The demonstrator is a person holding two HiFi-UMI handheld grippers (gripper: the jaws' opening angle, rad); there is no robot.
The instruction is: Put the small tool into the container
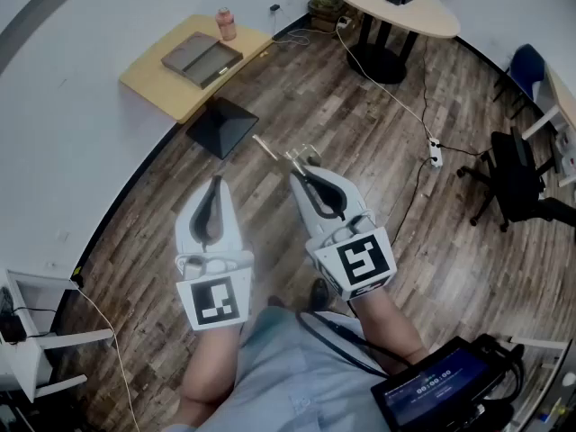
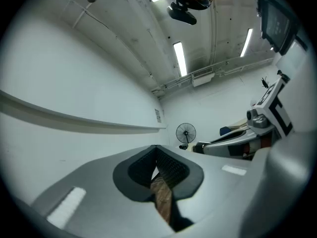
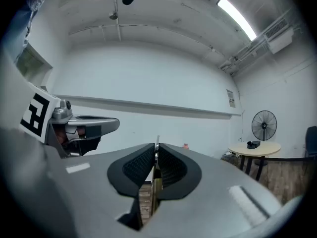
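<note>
My right gripper is shut on the small tool, a thin metal piece with a pale handle that sticks out to the left of the jaws. In the right gripper view the tool's blade stands pinched between the black pads. My left gripper is held beside it, shut with nothing in it; only floor shows through its pads. A black open container sits on the wooden floor just beyond both grippers. A grey tray lies on a low yellow table farther back.
A pink bottle stands on the yellow table. A round table is at the back, a cable and power strip cross the floor, and an office chair is at right. A screen hangs near my waist.
</note>
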